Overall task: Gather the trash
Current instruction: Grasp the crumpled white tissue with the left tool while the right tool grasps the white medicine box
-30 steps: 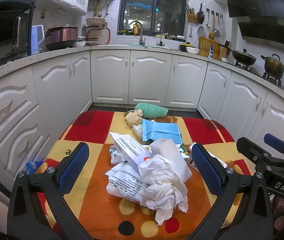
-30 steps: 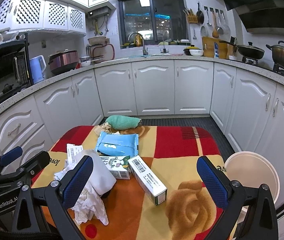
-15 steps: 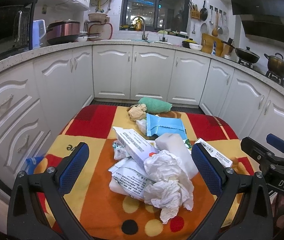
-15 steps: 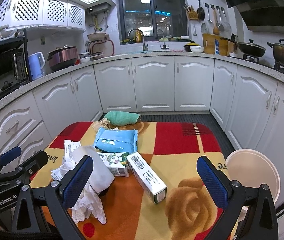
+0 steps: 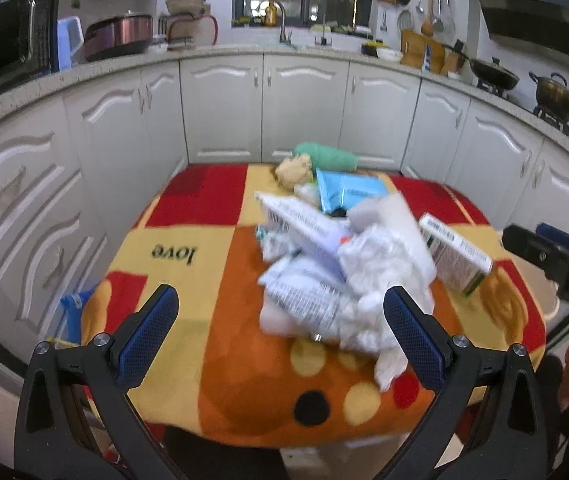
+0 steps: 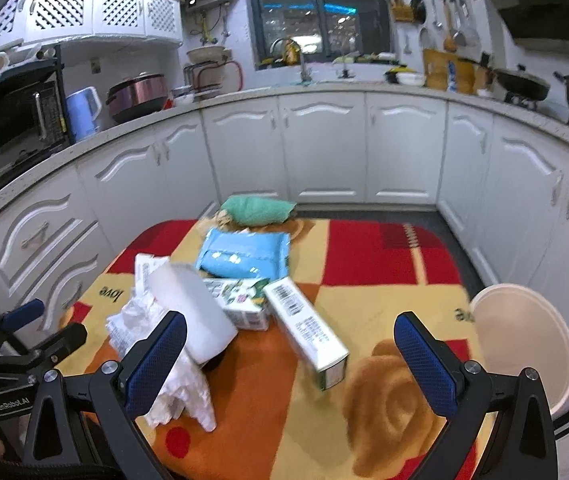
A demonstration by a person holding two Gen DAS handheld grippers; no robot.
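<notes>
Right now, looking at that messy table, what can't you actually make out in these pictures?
- Left wrist view: the trash pile is motion-blurred, so the print on its packets is unreadable.
- Right wrist view: the right gripper finger covers part of the crumpled tissue.
- Right wrist view: the inside of the white bin is washed out, so I can't tell what it holds.
- Both views: the table's near edge is cut off.

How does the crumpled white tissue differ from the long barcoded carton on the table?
The crumpled white tissue is soft, wrinkled and shapeless; the long barcoded carton is a rigid box with straight edges. The tissue is plain white, the carton printed with text and a barcode. The tissue lies within the pile, the carton at its right edge. Both rest ungripped on the patterned tablecloth.
</notes>
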